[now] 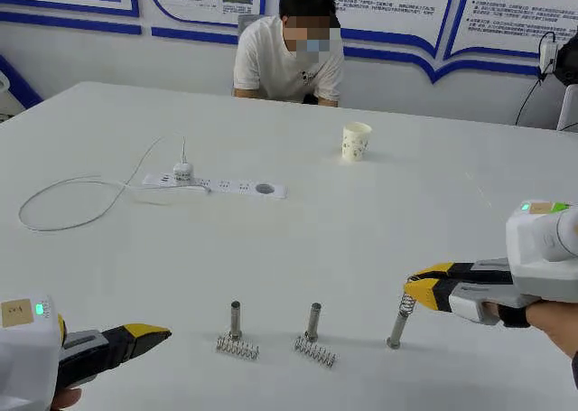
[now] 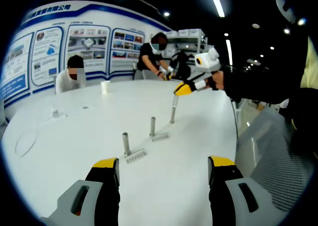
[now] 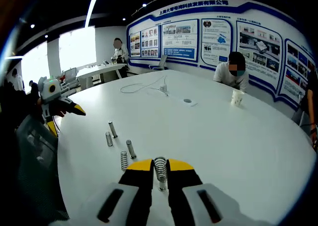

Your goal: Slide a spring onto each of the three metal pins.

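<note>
Three metal pins stand in a row near the table's front edge: left pin [image 1: 235,319], middle pin [image 1: 313,321], right pin [image 1: 396,327]. One loose spring [image 1: 237,346] lies by the left pin and another spring [image 1: 315,351] by the middle pin. My right gripper [image 1: 412,293] is shut on a third spring [image 1: 407,303], which is held over the top of the right pin; in the right gripper view this spring [image 3: 160,168] sits between the jaws with the pin [image 3: 162,186] under it. My left gripper [image 2: 164,169] is open and holds nothing, down left of the pins [image 1: 161,333].
A white power strip [image 1: 226,186] with a plug and looped cable lies mid-table. A paper cup [image 1: 356,141] stands further back on the right. A person [image 1: 289,54] sits at the far edge. The white table [image 1: 379,221] is bare between the strip and the pins.
</note>
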`<state>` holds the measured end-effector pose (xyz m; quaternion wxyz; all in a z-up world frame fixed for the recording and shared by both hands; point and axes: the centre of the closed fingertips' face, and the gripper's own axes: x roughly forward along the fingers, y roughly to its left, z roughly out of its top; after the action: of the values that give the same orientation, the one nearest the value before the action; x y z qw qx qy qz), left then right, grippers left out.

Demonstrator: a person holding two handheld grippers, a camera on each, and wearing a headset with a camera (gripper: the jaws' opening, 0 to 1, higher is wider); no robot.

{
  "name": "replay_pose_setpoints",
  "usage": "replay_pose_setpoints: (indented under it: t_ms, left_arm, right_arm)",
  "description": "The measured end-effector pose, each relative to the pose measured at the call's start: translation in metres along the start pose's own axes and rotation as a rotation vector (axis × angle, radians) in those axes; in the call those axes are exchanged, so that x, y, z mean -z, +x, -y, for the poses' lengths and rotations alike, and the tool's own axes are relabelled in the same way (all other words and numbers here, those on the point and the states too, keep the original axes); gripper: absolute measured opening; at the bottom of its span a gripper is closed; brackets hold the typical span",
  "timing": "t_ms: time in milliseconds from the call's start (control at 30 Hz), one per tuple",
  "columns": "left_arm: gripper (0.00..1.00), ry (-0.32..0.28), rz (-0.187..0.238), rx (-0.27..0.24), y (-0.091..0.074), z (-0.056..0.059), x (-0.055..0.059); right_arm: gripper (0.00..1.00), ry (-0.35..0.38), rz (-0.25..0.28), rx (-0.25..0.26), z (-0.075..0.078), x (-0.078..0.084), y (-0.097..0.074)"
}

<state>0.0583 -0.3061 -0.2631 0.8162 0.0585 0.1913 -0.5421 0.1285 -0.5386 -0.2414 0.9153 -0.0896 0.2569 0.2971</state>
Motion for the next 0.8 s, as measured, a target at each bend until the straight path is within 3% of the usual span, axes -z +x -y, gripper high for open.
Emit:
replay_pose_setpoints:
  t_ms: [800]
  left_arm:
    - [0.74, -0.010, -0.017, 0.000, 0.001, -0.001, 0.005]
  right_arm:
    - [0.12, 0.059, -0.004, -0.001, 0.004, 0.020, 0.011]
